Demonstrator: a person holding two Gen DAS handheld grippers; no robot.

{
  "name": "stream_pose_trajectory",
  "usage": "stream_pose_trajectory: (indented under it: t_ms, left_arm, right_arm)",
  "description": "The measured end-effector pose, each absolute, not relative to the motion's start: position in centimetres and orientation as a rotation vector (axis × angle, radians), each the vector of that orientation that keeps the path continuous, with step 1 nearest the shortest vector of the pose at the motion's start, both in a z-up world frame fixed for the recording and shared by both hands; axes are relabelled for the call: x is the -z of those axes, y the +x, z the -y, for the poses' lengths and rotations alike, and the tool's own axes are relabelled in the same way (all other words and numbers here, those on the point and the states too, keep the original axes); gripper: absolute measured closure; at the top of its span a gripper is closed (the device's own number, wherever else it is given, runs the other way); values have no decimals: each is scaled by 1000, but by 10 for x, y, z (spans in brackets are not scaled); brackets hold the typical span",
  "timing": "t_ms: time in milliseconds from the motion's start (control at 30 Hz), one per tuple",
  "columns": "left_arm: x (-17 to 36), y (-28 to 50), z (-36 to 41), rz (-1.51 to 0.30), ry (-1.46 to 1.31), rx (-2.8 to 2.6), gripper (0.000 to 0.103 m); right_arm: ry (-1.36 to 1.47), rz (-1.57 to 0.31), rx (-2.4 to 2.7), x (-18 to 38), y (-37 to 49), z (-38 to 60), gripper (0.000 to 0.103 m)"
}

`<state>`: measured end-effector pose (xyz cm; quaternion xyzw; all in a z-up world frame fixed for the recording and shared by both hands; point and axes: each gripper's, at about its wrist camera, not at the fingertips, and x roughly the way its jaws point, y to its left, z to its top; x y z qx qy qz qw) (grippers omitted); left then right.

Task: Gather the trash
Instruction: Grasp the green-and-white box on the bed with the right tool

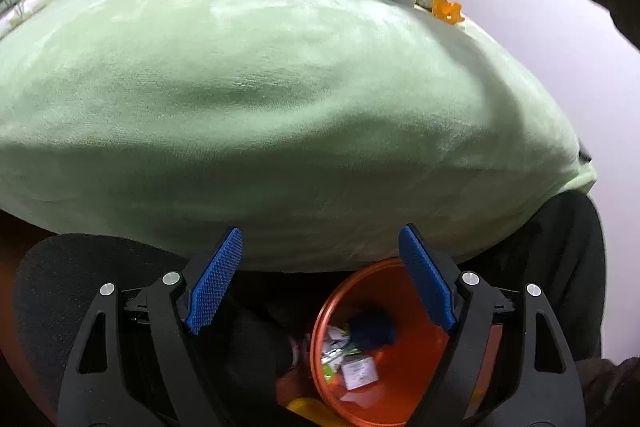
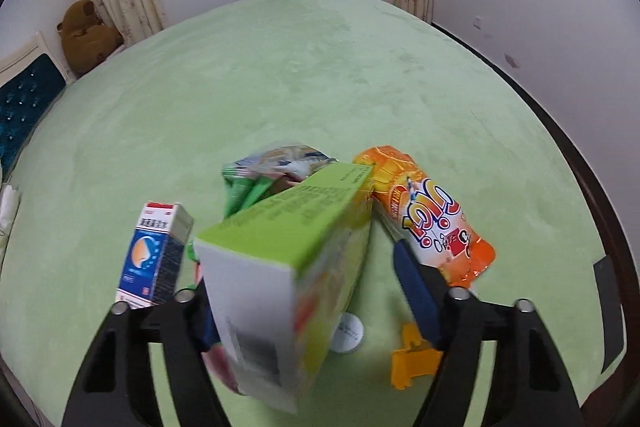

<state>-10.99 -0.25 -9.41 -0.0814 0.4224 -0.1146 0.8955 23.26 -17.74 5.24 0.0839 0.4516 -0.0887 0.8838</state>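
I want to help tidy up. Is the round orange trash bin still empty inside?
No, the round orange trash bin already holds crumpled wrappers and a small white box at its bottom.

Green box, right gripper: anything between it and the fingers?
Nothing visible. The green box already sits between the open right gripper fingers, against the left one; the orange packet lies beside the right finger.

Orange bin [image 1: 400, 383]; lime-green carton [image 2: 288, 259]; pale-green blanket [image 2: 320, 87].
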Motion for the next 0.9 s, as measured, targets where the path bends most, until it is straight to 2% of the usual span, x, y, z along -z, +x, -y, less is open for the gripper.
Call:
stream_pose_trajectory:
  t_ms: [100,167,533,900]
  left_arm:
    - [94,-115,2,-859,-164,235,24]
    - [94,-118,3,-855,-152,232,24]
    - [92,-107,10,-852,-136,226,24]
    - [63,-105,23,-838,-58,200,24]
  right_arm:
    - [184,-971,176,-39,237,187,66]
    - [195,-967,170,-36,234,195,72]
    - [340,-901,-52,-55,198,235,75]
    - [52,-577,-351,-86,62,240,75]
